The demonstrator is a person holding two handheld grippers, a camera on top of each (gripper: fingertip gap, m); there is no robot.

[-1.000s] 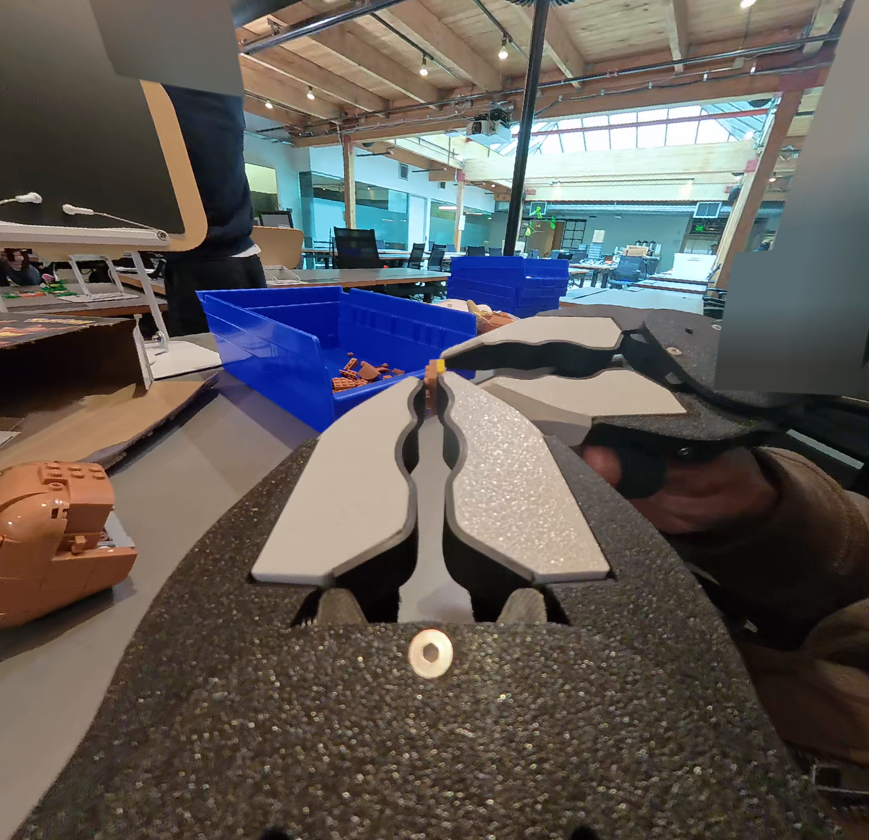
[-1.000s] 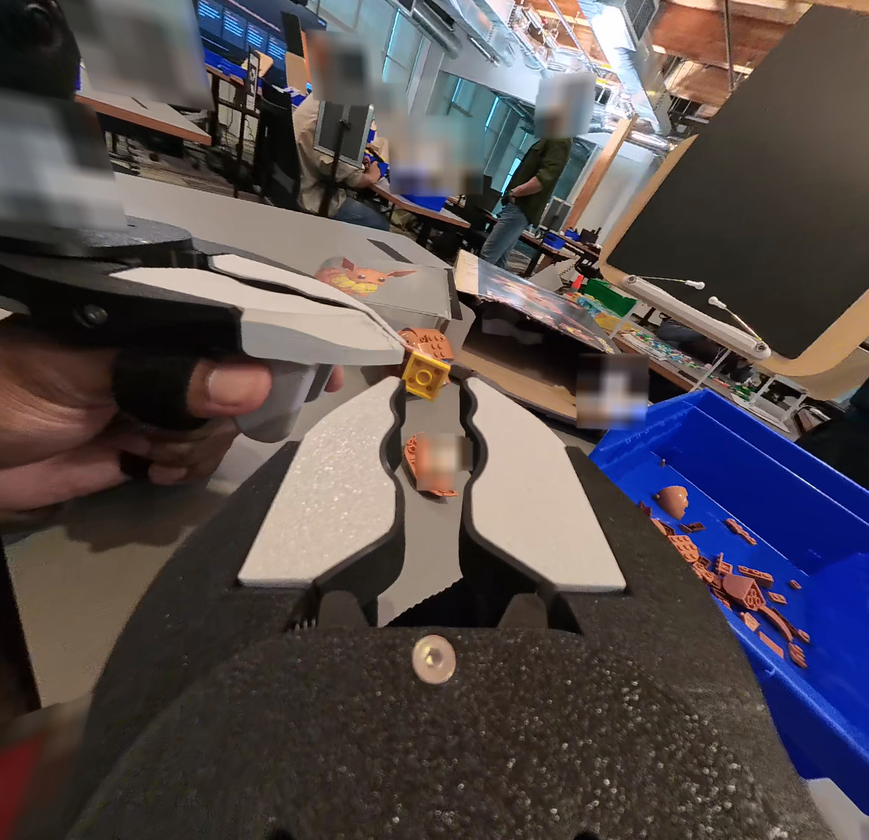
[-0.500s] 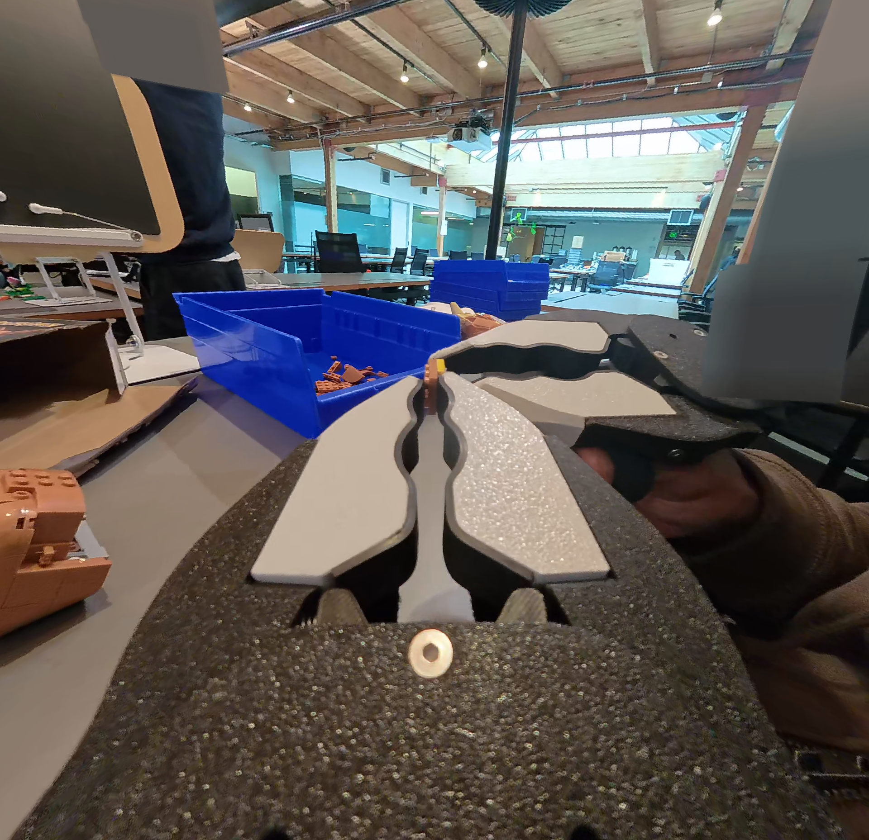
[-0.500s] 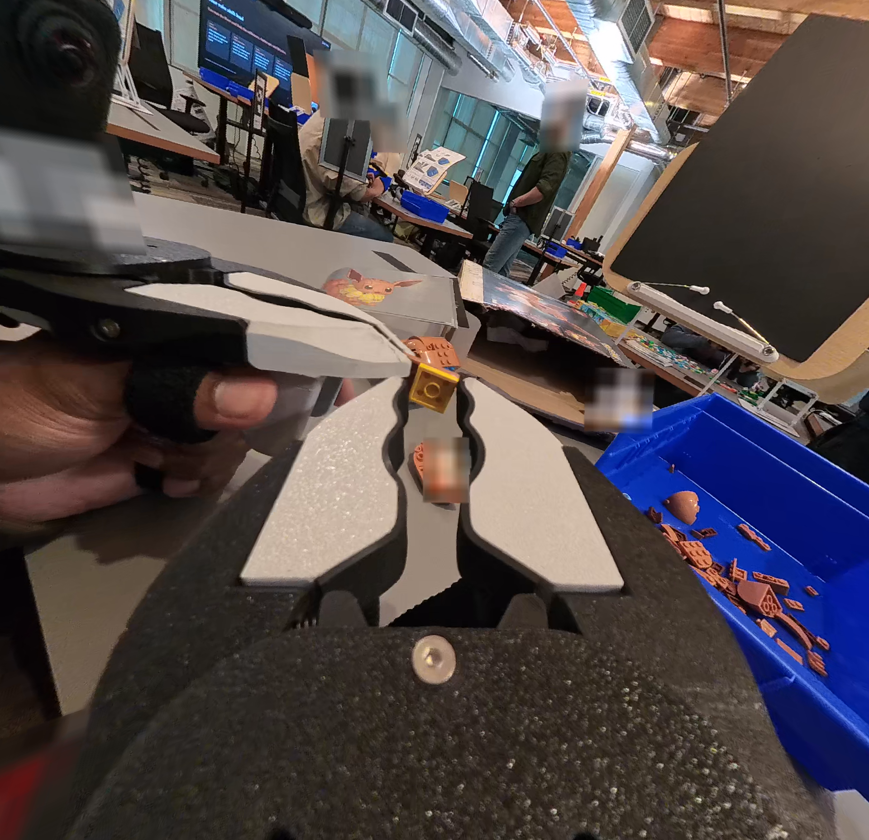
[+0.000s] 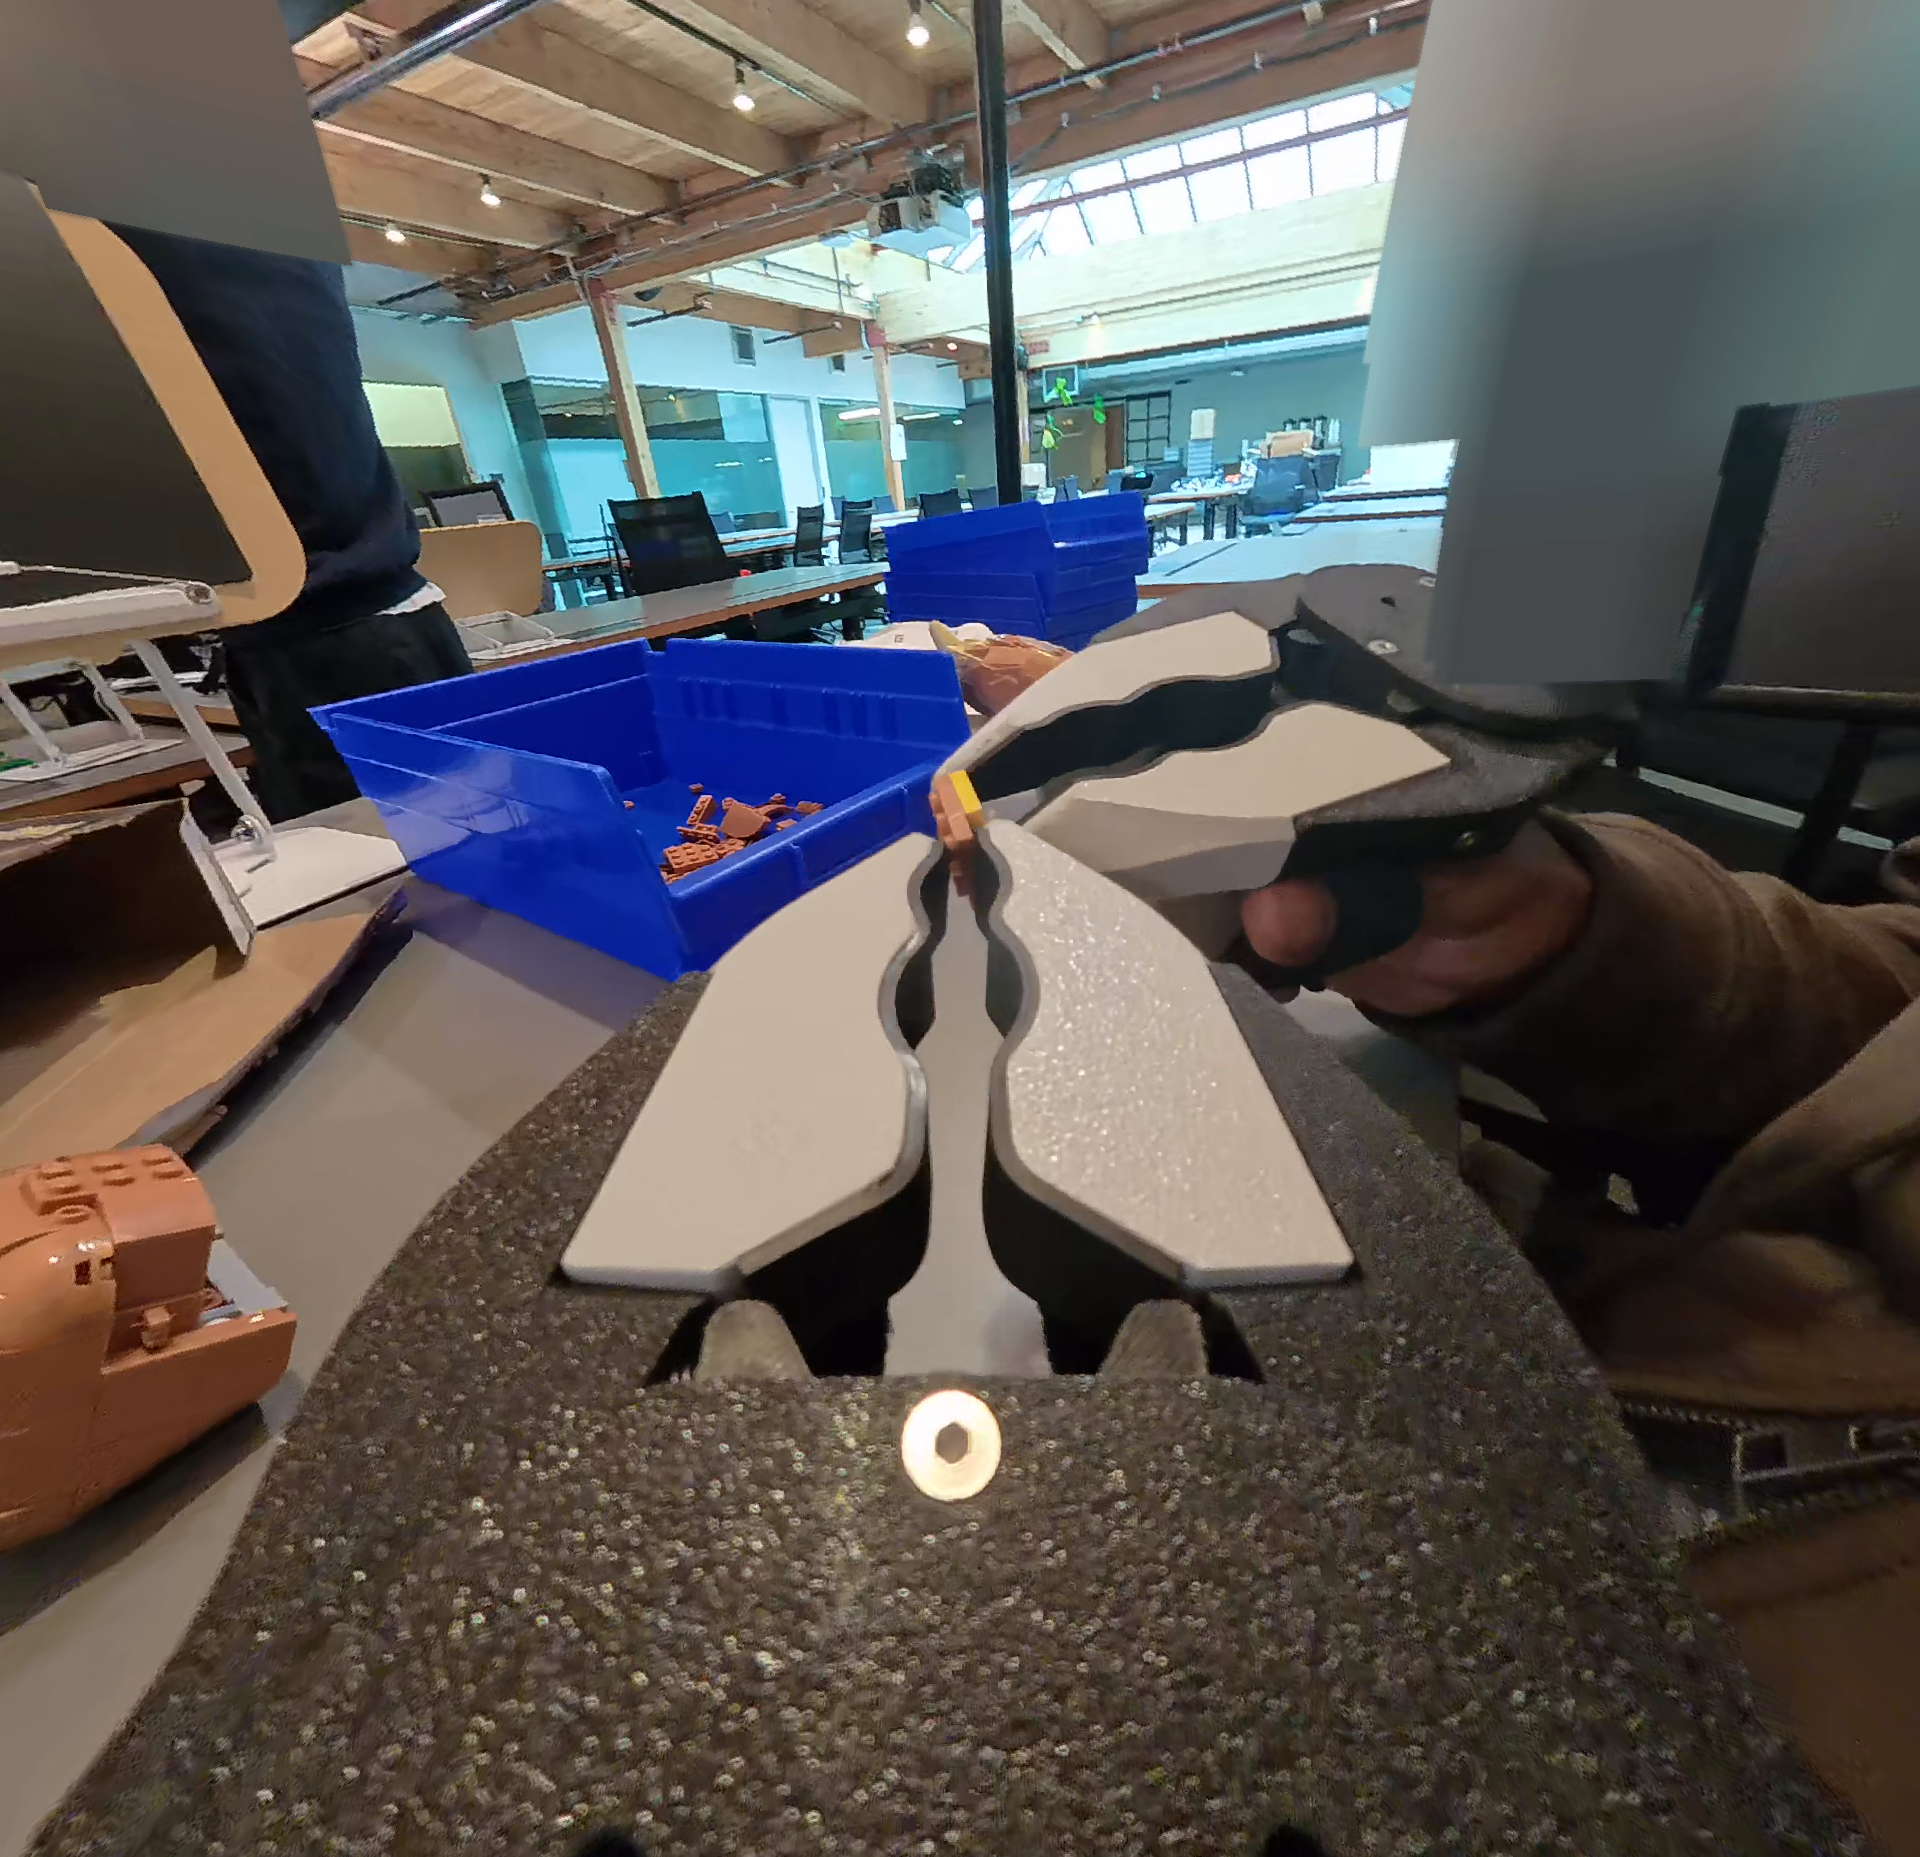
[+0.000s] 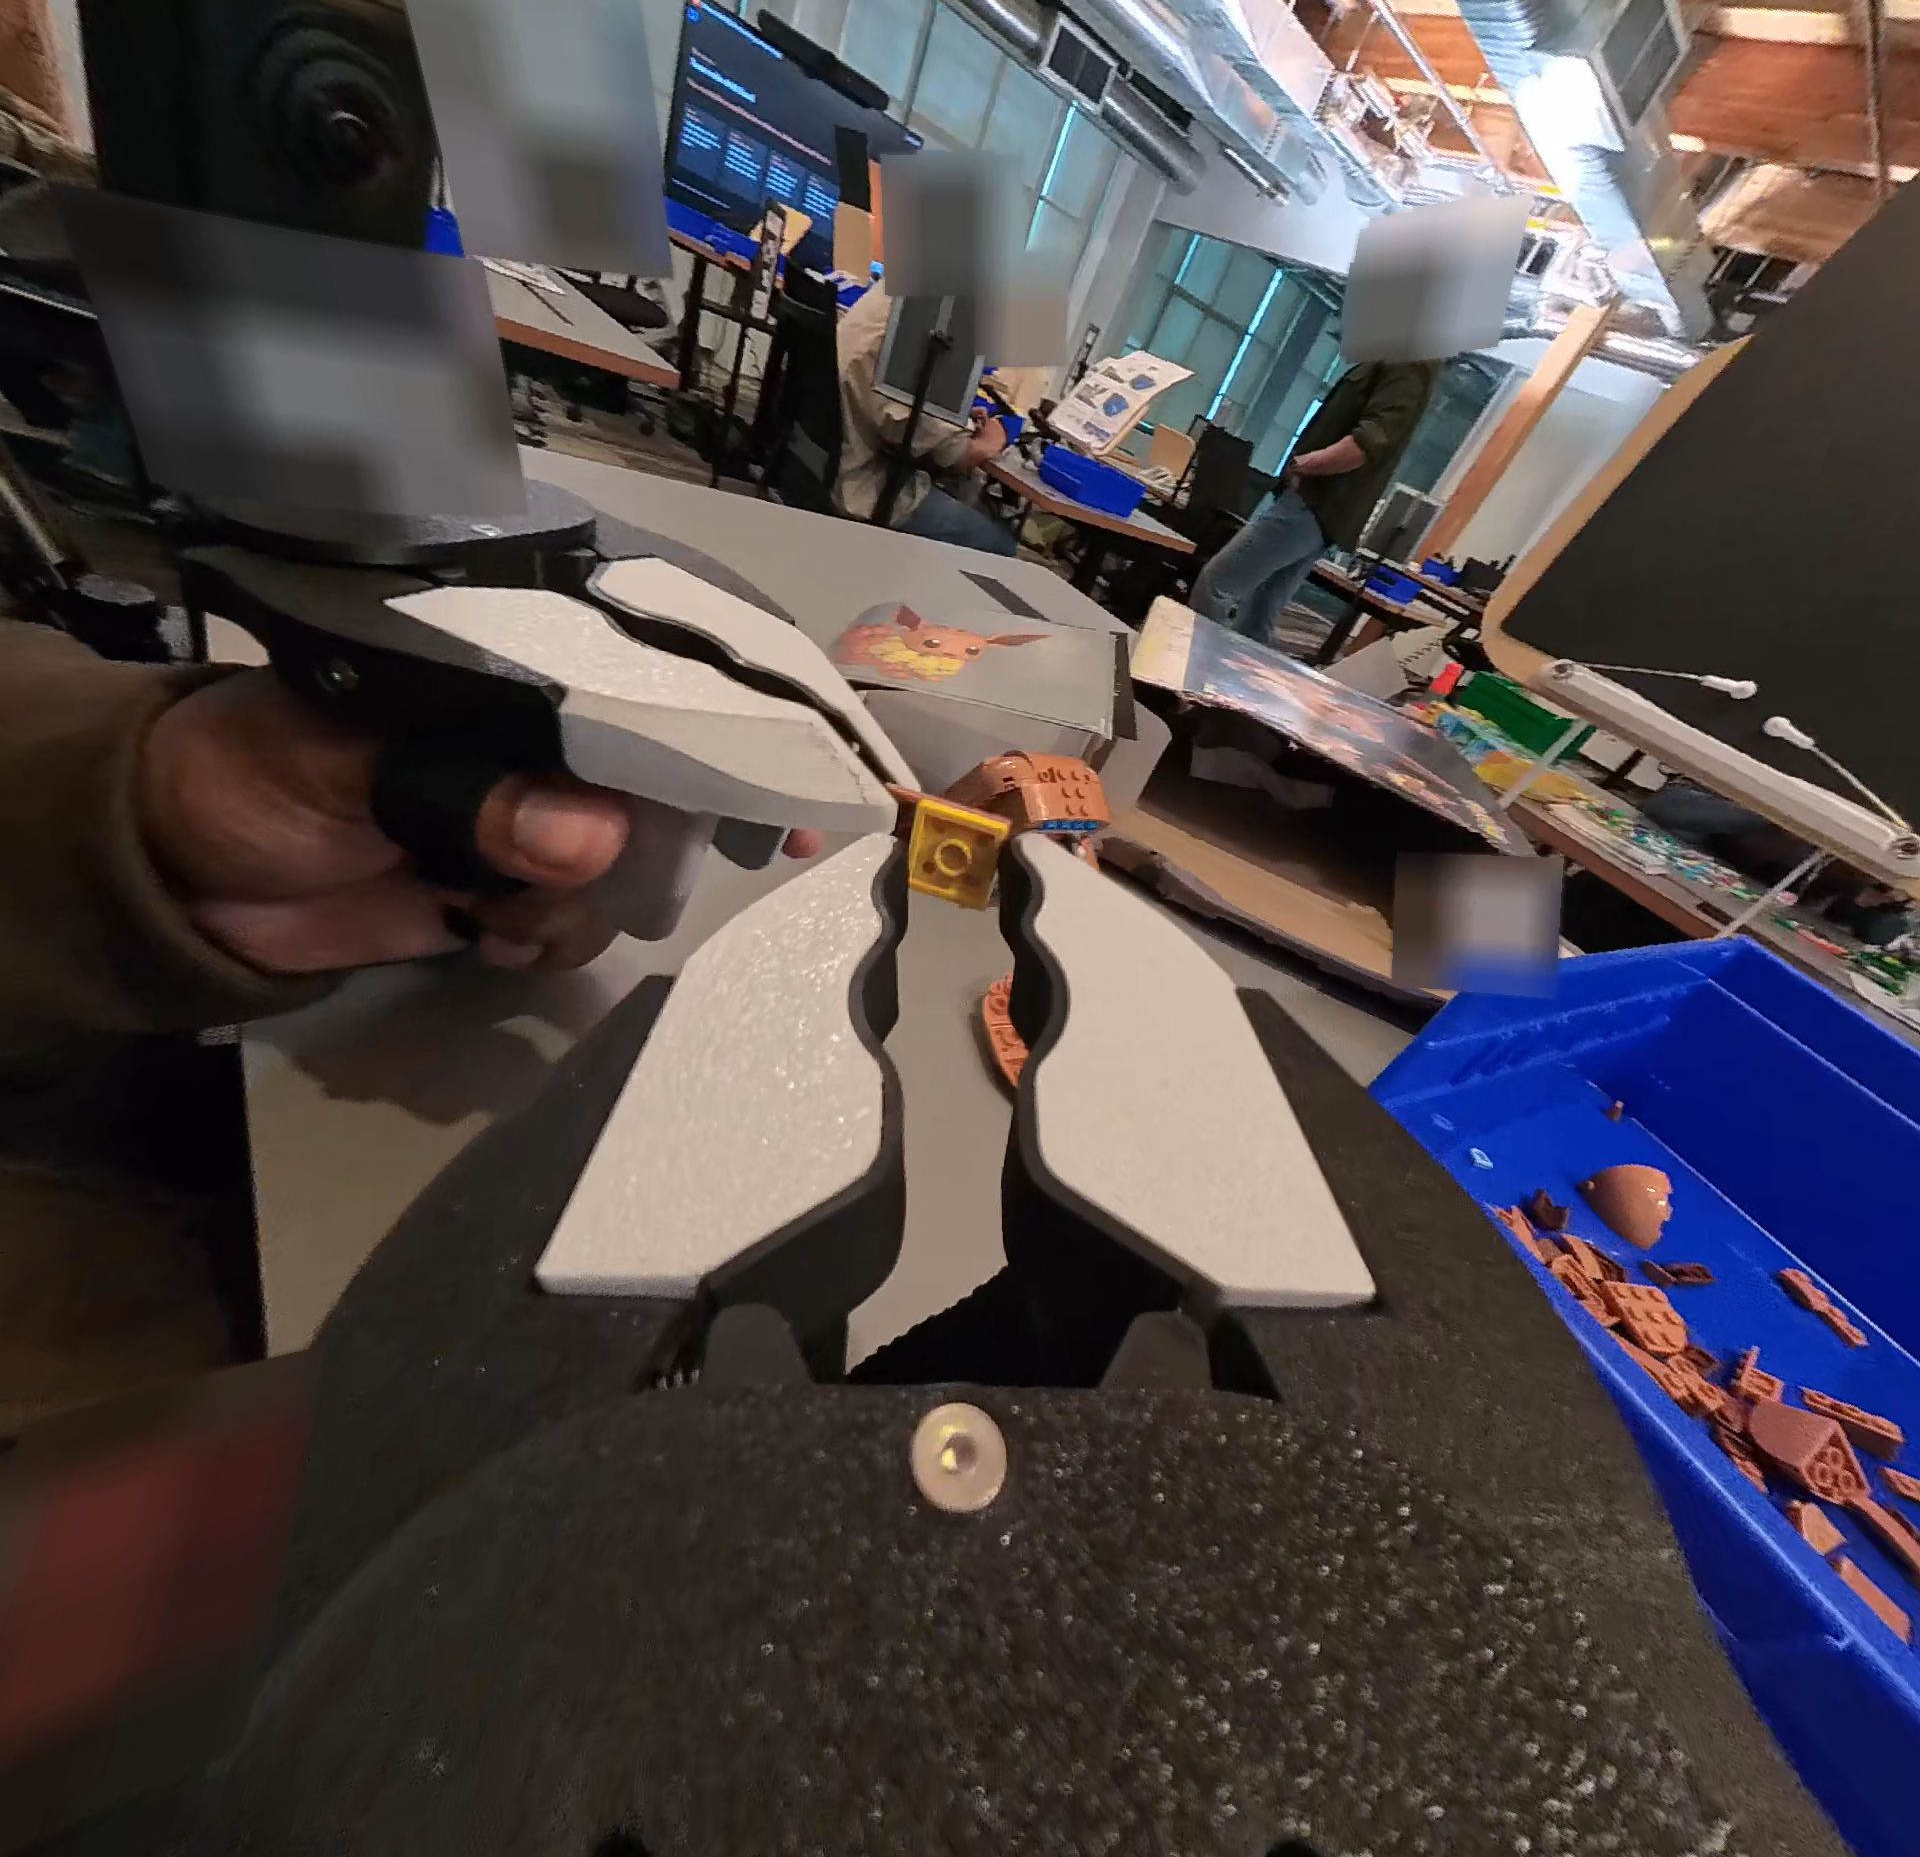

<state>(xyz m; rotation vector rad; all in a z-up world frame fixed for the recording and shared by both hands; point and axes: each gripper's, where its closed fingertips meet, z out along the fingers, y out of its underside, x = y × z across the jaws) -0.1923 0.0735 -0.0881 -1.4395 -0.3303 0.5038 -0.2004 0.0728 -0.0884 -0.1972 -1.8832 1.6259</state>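
Both hand-held grippers are clenched, left hand-held gripper (image 5: 961,851) pinching a brown plate (image 5: 948,810), right hand-held gripper (image 6: 951,862) the yellow brick (image 6: 951,860) at 12 o'clock, so a skewed push could pop either loose onto the bench (image 5: 343,1132).

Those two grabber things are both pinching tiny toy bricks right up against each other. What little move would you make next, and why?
Probably press the two pieces squarely together. The right gripper is shut on a yellow brick, and the left gripper is shut on a thin brown piece that already meets the yellow one at the fingertips, both held above the grey table. Whether they have locked together cannot be seen.
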